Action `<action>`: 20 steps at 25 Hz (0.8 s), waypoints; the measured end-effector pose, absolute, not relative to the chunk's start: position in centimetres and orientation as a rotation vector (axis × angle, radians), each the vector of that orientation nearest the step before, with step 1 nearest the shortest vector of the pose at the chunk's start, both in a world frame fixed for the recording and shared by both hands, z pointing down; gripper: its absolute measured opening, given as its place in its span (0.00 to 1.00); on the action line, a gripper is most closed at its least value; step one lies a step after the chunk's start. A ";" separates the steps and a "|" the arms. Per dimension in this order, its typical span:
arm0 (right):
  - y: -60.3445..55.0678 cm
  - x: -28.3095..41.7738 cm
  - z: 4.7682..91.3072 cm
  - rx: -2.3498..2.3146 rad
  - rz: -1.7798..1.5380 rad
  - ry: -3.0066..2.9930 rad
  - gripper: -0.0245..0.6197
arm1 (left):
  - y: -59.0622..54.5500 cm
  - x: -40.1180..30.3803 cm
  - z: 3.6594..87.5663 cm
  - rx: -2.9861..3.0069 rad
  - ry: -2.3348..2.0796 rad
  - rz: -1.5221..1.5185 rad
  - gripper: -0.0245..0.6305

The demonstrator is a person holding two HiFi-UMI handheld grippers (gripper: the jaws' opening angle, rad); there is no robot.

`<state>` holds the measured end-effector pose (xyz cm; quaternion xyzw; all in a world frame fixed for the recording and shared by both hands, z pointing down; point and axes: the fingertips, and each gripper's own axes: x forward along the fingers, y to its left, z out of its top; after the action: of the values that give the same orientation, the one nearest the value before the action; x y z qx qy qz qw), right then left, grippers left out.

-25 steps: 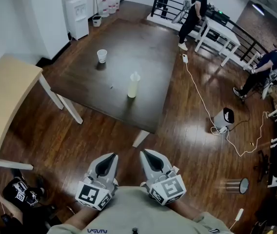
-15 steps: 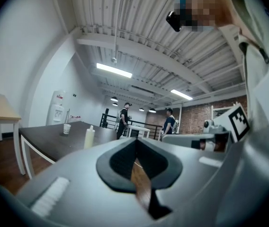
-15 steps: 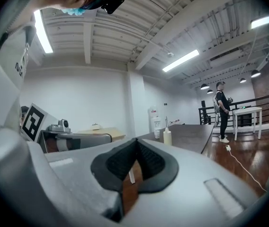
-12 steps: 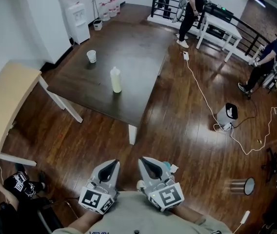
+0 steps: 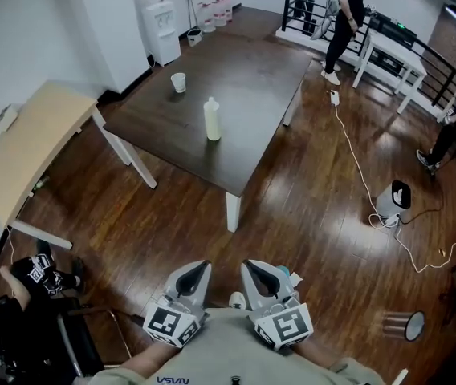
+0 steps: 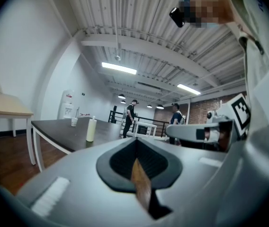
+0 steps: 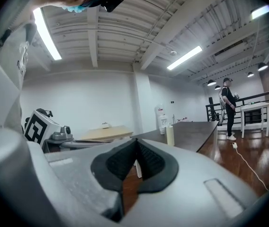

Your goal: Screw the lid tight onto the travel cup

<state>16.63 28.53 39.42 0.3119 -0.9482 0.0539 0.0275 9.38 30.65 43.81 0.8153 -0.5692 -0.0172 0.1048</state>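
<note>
Tall pale cylindrical travel cup (image 5: 212,119), dark glossy rectangular table (image 5: 252,87)

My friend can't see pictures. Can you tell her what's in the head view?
The left tool and right tool, both shut and empty, sit near the person's chest, far from a dark table holding a pale bottle and a white cup.

Grey left gripper (image 5: 198,266) (black-white marker cube (image 5: 172,325)), pale shirt (image 5: 228,350).
</note>
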 end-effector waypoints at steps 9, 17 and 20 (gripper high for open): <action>29.7 17.6 39.9 0.924 0.173 -2.933 0.04 | 31.8 11.3 43.3 2.413 -1.690 -0.010 0.04; 29.8 17.4 40.2 0.893 0.190 -2.945 0.04 | 32.5 10.8 43.4 2.395 -1.736 0.009 0.04; 29.8 17.3 40.4 0.896 0.196 -2.945 0.04 | 32.5 10.7 43.4 2.393 -1.733 0.011 0.04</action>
<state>17.31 29.85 40.37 0.2905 -0.9543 0.0635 0.0287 10.72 32.46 43.45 0.8064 -0.5839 0.0037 0.0933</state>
